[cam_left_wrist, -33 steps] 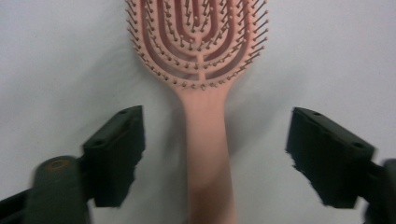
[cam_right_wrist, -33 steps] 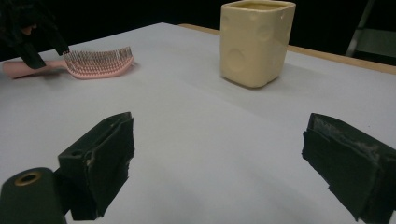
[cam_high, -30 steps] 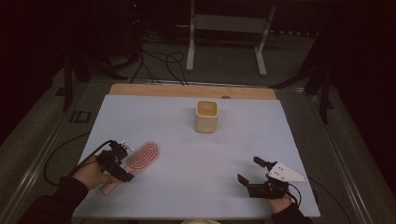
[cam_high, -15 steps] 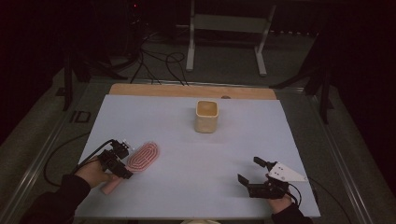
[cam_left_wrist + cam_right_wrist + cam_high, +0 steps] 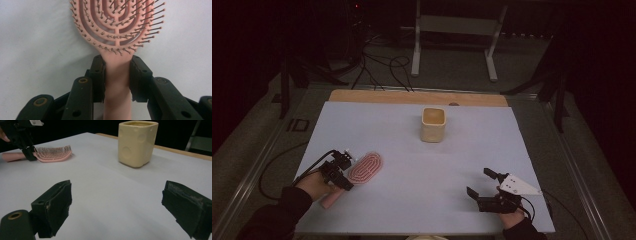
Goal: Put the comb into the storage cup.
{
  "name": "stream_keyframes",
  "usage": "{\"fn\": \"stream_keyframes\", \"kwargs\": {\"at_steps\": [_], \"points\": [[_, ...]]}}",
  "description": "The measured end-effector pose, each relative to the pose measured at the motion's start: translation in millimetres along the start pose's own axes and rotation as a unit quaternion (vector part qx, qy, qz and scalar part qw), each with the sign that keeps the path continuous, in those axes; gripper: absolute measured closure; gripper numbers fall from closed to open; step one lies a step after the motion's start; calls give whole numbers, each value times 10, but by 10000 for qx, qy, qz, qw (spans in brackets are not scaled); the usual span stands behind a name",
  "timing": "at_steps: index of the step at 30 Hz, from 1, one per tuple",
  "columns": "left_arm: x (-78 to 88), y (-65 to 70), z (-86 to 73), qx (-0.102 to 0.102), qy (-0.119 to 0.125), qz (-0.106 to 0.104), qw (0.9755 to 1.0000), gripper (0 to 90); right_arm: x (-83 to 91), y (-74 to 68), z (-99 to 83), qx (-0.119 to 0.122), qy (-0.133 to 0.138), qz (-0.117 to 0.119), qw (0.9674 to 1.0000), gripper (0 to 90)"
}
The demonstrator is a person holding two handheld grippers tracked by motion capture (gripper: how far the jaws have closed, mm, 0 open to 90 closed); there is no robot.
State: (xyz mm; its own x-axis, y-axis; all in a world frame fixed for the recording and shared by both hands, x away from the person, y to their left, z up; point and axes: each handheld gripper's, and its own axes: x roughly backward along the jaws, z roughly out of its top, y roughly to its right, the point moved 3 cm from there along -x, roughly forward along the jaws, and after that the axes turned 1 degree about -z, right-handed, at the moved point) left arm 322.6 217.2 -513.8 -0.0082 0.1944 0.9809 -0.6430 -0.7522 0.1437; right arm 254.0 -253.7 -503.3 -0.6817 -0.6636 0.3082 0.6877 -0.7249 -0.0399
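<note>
A pink hairbrush (image 5: 366,167) lies bristles up on the white table top (image 5: 412,200), at the near left. My left gripper (image 5: 337,172) has just been closing its jaws. In the left gripper view both pads now sit against the sides of the brush handle (image 5: 117,82), just below the bristle head (image 5: 117,25). At the near right my right gripper (image 5: 478,182) rests low over the table, jaws wide apart and nothing between them (image 5: 117,202). The right gripper view also shows the brush (image 5: 52,153) and the left gripper (image 5: 27,152) at its far left.
A cream, square-sided ceramic cup (image 5: 433,124) stands upright in the far middle of the table, also seen as the cup (image 5: 137,143) ahead of the right gripper. A wooden strip (image 5: 412,97) edges the far side. Cables (image 5: 382,65) and a metal stand (image 5: 457,25) lie beyond.
The left gripper's jaws have closed in on the brush handle while the hand barely shifted. The right gripper, the brush and the cup stay where they were.
</note>
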Motion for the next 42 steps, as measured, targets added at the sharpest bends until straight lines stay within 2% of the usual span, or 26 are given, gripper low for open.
{"fn": "stream_keyframes", "kwargs": {"at_steps": [9,16,19,21,24,28,29,34,42], "points": [[-8,10,-14,66,40,17,10000,709,-2,-4,-4,23,-26,-4,10000,90],[-1,14,-25,13,104,61,9999,712,-2,2,-3,4,-15,-6,10000,90],[2,24,-32,-1,183,77,9998,713,-1,1,-6,2,-24,-13,10000,90],[16,21,-35,45,285,-24,9996,713,1,4,-2,-4,-13,-13,10000,90],[54,25,-26,44,409,-64,9991,713,-2,2,-8,-16,-35,-6,10000,90],[135,36,1,67,682,-39,9976,714,-3,7,-6,-4,-24,-17,10000,90],[135,36,1,67,682,-39,9976,714,-3,7,-6,-4,-24,-17,10000,90],[227,83,58,49,1090,-144,9939,714,-4,4,-8,-17,-29,-7,10000,90],[247,162,129,-82,1353,-143,9907,714,-2,4,-9,-13,-34,-1,10000,90]]}}
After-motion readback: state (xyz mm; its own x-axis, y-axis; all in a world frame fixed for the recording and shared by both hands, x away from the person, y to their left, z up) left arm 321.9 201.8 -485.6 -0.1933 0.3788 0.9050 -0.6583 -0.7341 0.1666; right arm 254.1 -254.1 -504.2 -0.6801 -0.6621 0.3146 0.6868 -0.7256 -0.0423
